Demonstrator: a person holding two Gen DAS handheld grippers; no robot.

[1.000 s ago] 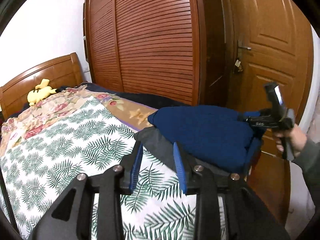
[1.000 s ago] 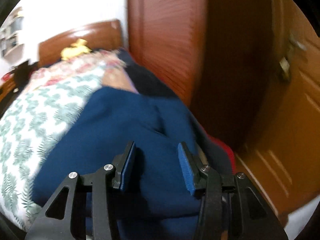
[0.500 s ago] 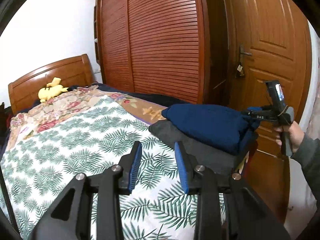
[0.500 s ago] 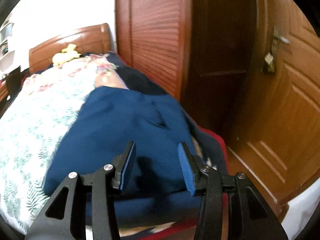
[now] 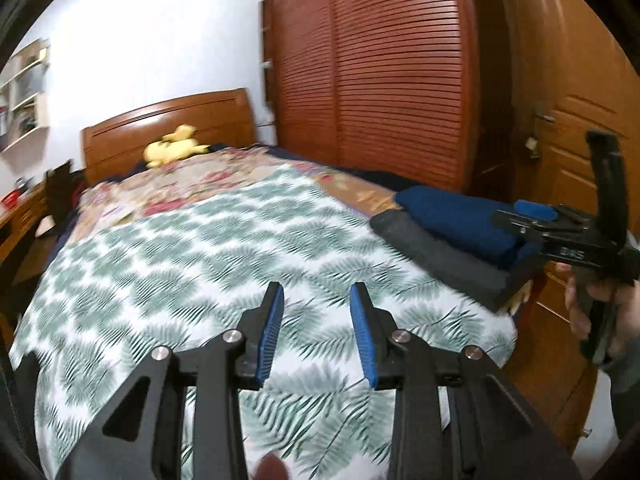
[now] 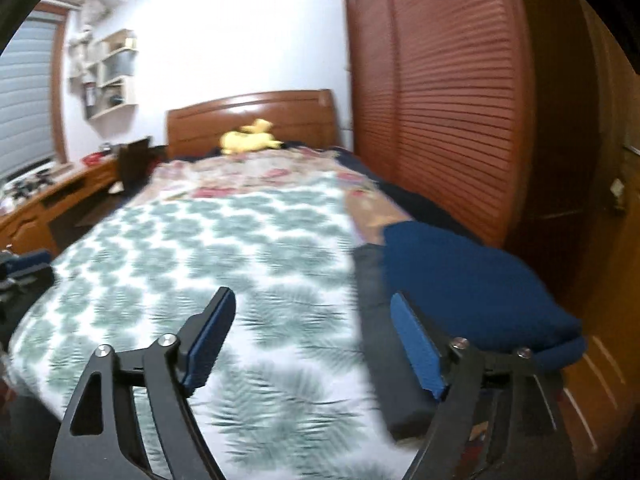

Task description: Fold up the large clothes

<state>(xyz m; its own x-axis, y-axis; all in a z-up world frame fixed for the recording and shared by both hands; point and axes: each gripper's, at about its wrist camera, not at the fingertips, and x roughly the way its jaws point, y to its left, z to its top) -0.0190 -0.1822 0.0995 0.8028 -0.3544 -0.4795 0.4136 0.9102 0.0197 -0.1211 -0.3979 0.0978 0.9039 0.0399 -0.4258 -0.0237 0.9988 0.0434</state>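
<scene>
On the bed's right edge, a folded navy-blue garment (image 5: 460, 220) tops a folded dark-grey garment (image 5: 436, 256). Left tool (image 5: 316, 334), part-open, and right tool (image 6: 316, 350), wide open, hold nothing; both should withdraw clear of the stack.
</scene>
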